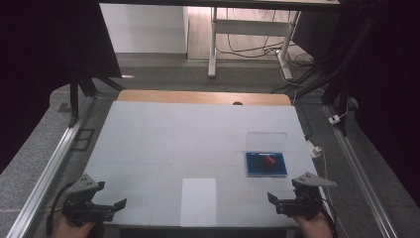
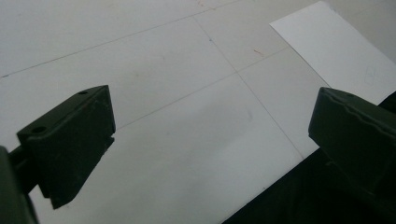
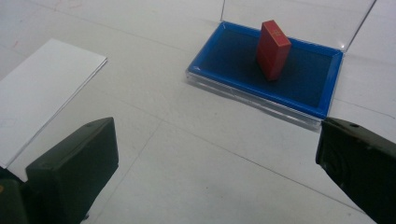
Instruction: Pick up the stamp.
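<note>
At the near table edge: two hand-held grippers, one per hand, both with jaws spread wide and nothing between them. Left gripper (image 1: pixel 110 207) sits at the near left corner; right gripper (image 1: pixel 278 201) at the near right corner, aimed toward the tray.

Between them, near edge, centre: one sheet of white paper (image 1: pixel 198 201), lying flat, touched by neither gripper.

Further in, right side, just beyond the right gripper: one blue tray (image 3: pixel 327 95) with one clear lid (image 1: pixel 266 140) standing upright at its far edge. Inside the tray: one red block (image 3: pixel 272 49), standing on end and leaning slightly.

Surface: one white table (image 1: pixel 163 139), with a wooden strip along its far edge.

Risks, as judged: the leaning block looks ready to topple if a jaw clips it off-centre. The raised lid may fall shut or get knocked during a reach from the front. The light tray may slide when pushed.
</note>
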Available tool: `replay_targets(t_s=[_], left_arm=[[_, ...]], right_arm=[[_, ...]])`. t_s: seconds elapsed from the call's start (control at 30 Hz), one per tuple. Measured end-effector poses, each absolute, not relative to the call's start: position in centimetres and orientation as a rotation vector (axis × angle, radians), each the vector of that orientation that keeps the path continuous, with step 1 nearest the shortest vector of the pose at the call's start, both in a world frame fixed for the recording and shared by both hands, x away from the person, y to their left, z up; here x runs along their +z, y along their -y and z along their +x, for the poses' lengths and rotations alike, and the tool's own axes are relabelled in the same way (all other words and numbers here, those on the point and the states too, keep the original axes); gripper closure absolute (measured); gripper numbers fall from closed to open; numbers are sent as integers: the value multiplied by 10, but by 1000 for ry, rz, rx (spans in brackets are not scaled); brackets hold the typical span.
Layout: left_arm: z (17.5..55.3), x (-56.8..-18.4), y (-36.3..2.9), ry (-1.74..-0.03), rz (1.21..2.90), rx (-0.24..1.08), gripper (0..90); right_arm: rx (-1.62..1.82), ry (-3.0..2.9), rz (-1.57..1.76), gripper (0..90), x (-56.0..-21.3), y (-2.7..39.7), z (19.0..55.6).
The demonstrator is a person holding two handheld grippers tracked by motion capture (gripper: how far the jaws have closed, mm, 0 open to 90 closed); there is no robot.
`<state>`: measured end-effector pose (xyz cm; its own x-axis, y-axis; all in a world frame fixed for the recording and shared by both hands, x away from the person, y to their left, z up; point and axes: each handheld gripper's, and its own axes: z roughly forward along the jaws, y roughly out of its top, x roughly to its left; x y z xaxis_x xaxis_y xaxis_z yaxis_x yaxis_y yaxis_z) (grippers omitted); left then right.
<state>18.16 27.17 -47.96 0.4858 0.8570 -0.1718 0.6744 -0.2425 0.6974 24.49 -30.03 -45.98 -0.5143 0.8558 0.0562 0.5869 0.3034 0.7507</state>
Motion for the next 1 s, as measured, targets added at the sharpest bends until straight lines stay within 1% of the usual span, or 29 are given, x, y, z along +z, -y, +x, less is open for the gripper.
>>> replay_targets(t_s=[0.53, 0.77, 1.0], left_arm=[[182, -481, -265, -1252, 2053, 344, 0], [183, -481, -267, -1281, 2035, 327, 7], [183, -481, -266, -1274, 2048, 335, 11]], right_arm=[[1016, -2258, 1268, 0, -461, 297, 246], [1009, -2273, 1257, 0, -461, 295, 246], [1003, -2278, 1235, 0, -460, 293, 246]])
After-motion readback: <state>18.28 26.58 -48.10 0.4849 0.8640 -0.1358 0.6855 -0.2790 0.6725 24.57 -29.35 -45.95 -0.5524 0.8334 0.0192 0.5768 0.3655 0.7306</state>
